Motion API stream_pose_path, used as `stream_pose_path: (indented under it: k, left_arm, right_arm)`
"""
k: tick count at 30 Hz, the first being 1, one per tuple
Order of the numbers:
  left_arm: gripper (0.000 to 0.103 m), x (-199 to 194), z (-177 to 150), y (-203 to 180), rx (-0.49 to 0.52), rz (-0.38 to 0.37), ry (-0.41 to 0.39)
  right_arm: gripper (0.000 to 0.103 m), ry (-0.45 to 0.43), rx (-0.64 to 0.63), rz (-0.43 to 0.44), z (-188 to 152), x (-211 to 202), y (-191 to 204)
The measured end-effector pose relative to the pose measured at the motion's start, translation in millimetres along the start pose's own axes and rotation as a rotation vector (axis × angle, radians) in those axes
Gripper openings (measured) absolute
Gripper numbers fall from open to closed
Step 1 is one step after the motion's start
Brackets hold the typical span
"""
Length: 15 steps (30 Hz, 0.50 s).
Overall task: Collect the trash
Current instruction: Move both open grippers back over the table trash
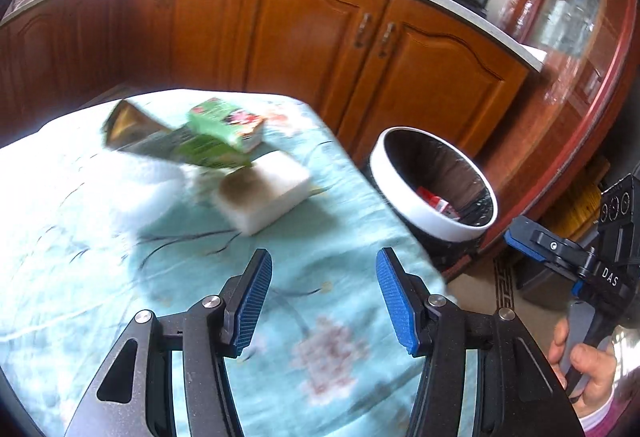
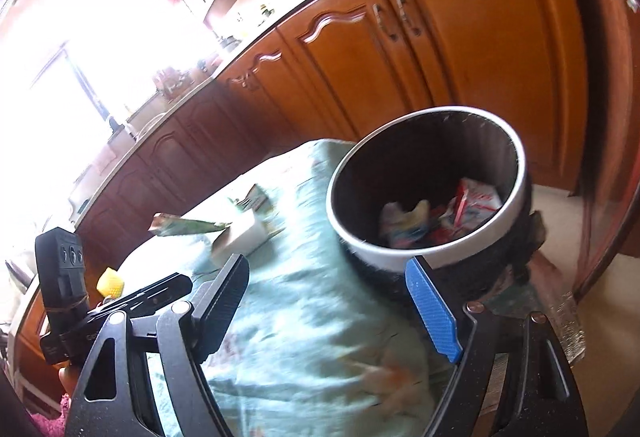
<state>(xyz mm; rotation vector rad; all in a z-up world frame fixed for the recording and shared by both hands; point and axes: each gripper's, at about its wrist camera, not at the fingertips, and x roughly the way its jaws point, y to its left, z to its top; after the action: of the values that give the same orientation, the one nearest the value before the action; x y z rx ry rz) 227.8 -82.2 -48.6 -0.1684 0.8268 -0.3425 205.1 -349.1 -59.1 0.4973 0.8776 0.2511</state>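
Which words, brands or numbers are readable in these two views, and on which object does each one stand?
"DAS": white letters on the black body of the right gripper, seen in the left wrist view.
Green packet on the table: print too blurred to read.
Red and white wrapper in the trash bin: print too blurred to read.
Left gripper body: small marking, too small to read.

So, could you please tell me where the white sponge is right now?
The white sponge lies on the teal tablecloth near the table's right edge, touching the green packets behind it, with the trash bin beyond that edge.
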Motion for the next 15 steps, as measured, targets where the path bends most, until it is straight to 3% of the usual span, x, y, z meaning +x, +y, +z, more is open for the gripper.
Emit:
stream_pose_path:
  k: [9,15]
  left_arm:
    - [0.054,-41.8,-16.2,53.3,-0.118,0.105,-0.029]
    - [0.054,-50.0,-12.5,85.6,-0.168,0.172,-0.039]
  right_arm:
    - [0.082,0.076,-0.038,0.065,-18.1,35.4,43.4]
    - [0.082,0.125,-0.046,0.073,-20.6,65.1,62.0]
